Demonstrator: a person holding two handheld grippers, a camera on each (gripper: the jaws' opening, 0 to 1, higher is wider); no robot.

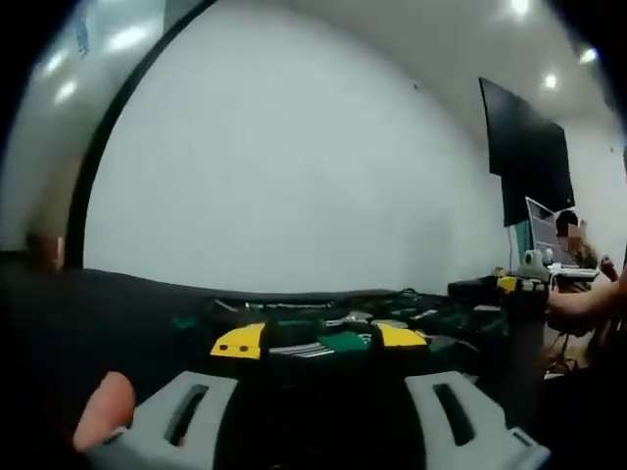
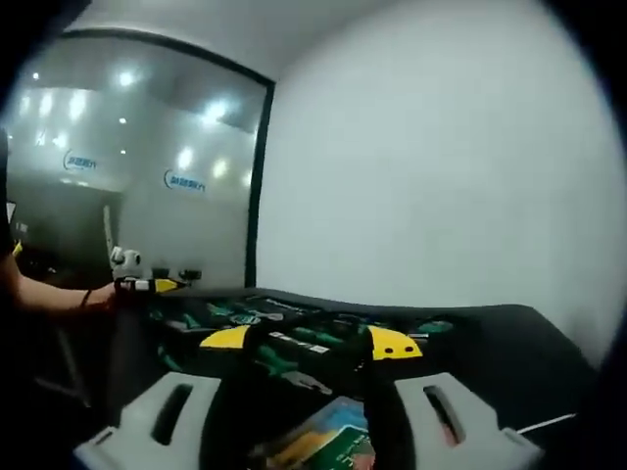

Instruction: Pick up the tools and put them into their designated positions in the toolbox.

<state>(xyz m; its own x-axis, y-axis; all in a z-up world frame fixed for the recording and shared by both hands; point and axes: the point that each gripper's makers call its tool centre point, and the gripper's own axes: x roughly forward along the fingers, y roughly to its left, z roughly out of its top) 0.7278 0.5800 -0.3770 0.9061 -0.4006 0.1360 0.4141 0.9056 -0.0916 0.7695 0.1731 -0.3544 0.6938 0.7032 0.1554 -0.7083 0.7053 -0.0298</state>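
Toolbox (image 1: pixel 323 343) contents: green-handled tools too small and dark to tell apart.
Toolbox near edge: hidden behind the left gripper (image 1: pixel 318 416) fingers (image 1: pixel 186 416).
Colourful card (image 2: pixel 328 446), right gripper view: cut off by the bottom edge, print blurred.
Wall lettering (image 2: pixel 186 181): blurred, unreadable.
Person's forearm (image 2: pixel 49 294): cut off at the left edge.

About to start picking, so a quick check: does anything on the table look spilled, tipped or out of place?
Nothing stands out. The toolbox sits open on the dark table, tools lying loosely beside and behind it. Both claws, left and right, are open and empty. It is too dim to judge single tools.
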